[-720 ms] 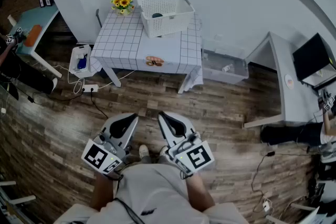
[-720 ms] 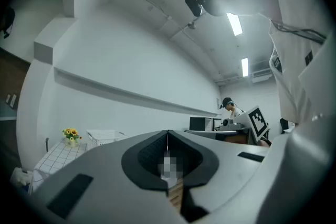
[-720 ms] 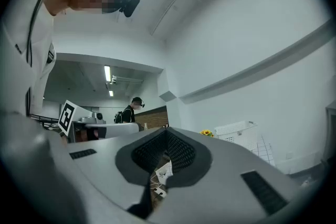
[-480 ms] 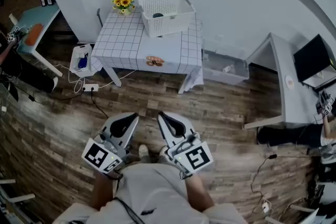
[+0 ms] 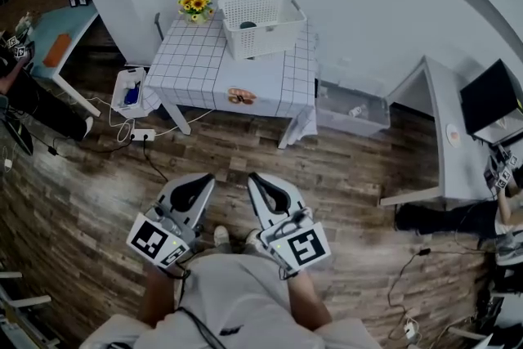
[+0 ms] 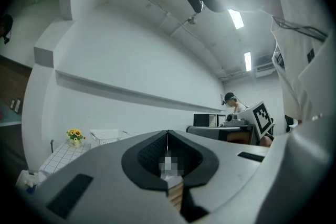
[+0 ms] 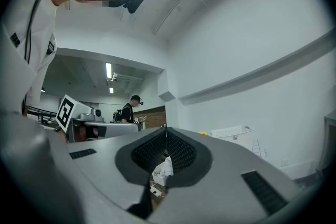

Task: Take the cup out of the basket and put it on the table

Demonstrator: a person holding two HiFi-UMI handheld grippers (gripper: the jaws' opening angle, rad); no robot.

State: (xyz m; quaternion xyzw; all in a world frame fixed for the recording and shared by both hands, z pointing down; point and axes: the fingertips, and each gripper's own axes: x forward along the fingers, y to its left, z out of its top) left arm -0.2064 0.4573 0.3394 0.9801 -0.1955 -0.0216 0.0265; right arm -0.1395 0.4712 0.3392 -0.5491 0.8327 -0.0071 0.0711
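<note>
A white slatted basket (image 5: 260, 22) stands at the far edge of a table with a grid-patterned cloth (image 5: 204, 65), well across the wooden floor from me. A dark cup (image 5: 248, 24) shows inside the basket. My left gripper (image 5: 209, 178) and right gripper (image 5: 252, 177) are held side by side close to my body, both shut and empty, far short of the table. In the left gripper view the left gripper (image 6: 167, 134) has its jaws meeting, with the basket (image 6: 107, 135) small in the distance. In the right gripper view the right gripper (image 7: 166, 128) is likewise shut, with the basket (image 7: 231, 132) far off.
A pot of yellow flowers (image 5: 194, 6) stands beside the basket. A clear bin (image 5: 351, 106) sits right of the table. A white device (image 5: 127, 90) and a power strip (image 5: 140, 135) with cables lie at its left. A grey desk (image 5: 445, 127) with a monitor (image 5: 489, 90) stands at right.
The view has shifted slightly, so the table and basket sit a touch further right. Both grippers stay shut, side by side, in the same place.
</note>
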